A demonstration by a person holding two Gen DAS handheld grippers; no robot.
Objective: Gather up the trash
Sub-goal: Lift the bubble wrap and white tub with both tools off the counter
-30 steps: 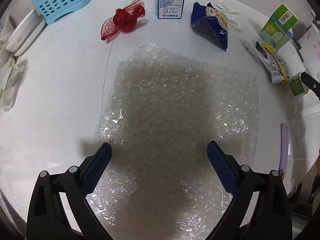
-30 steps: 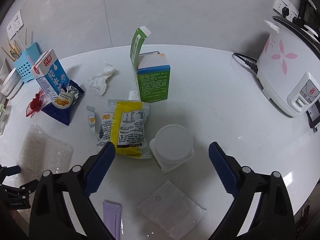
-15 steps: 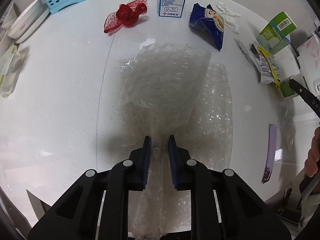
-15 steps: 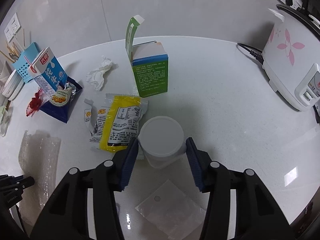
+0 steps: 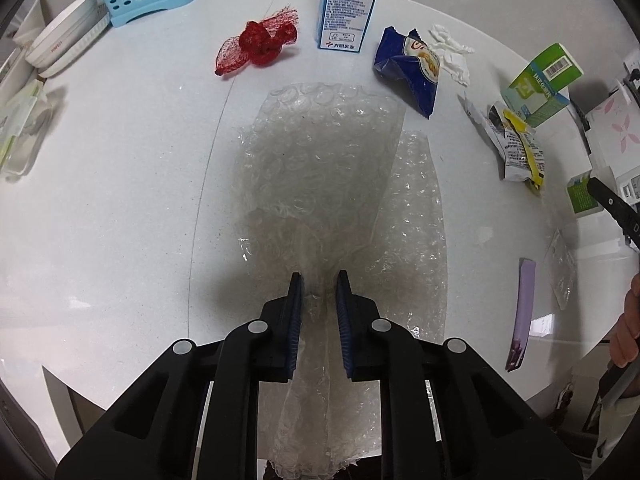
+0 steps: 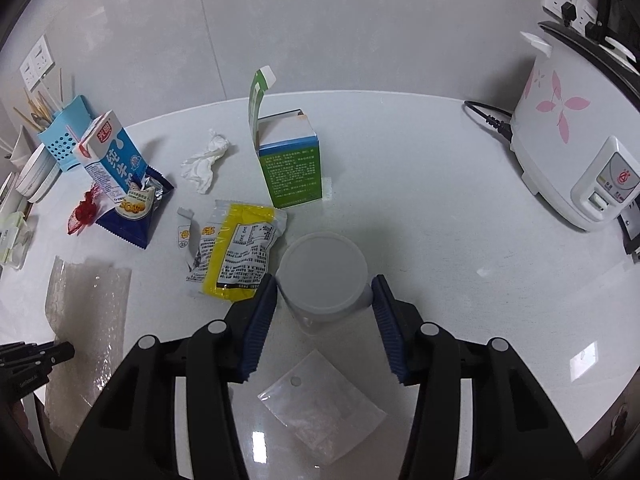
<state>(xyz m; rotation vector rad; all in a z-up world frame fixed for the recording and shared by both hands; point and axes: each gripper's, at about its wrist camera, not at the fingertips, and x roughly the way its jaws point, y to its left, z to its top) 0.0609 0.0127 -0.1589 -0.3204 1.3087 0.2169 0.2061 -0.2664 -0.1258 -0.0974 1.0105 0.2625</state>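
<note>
A sheet of clear bubble wrap [image 5: 320, 152] lies on the white table [image 5: 120, 200]. Its near end is bunched between the blue pads of my left gripper [image 5: 319, 280], which is shut on it and holds that end a little above the table. In the right wrist view the same sheet [image 6: 88, 300] shows at the left, with the left gripper's black tip [image 6: 36, 356] on it. My right gripper [image 6: 325, 284] is shut on a white lidded plastic cup [image 6: 322, 264], one pad on each side.
Beyond the cup lie a yellow snack wrapper [image 6: 240, 256], an open green carton [image 6: 290, 172], a crumpled tissue [image 6: 204, 160], a blue milk carton [image 6: 110, 156], a blue snack bag [image 6: 136, 212] and a red net [image 6: 84, 212]. A clear bag [image 6: 324, 412] lies near. A rice cooker [image 6: 572, 152] stands right.
Both grippers went from wide open to shut: the left on the bubble wrap, bunching and raising its near end, the right around the white cup.
</note>
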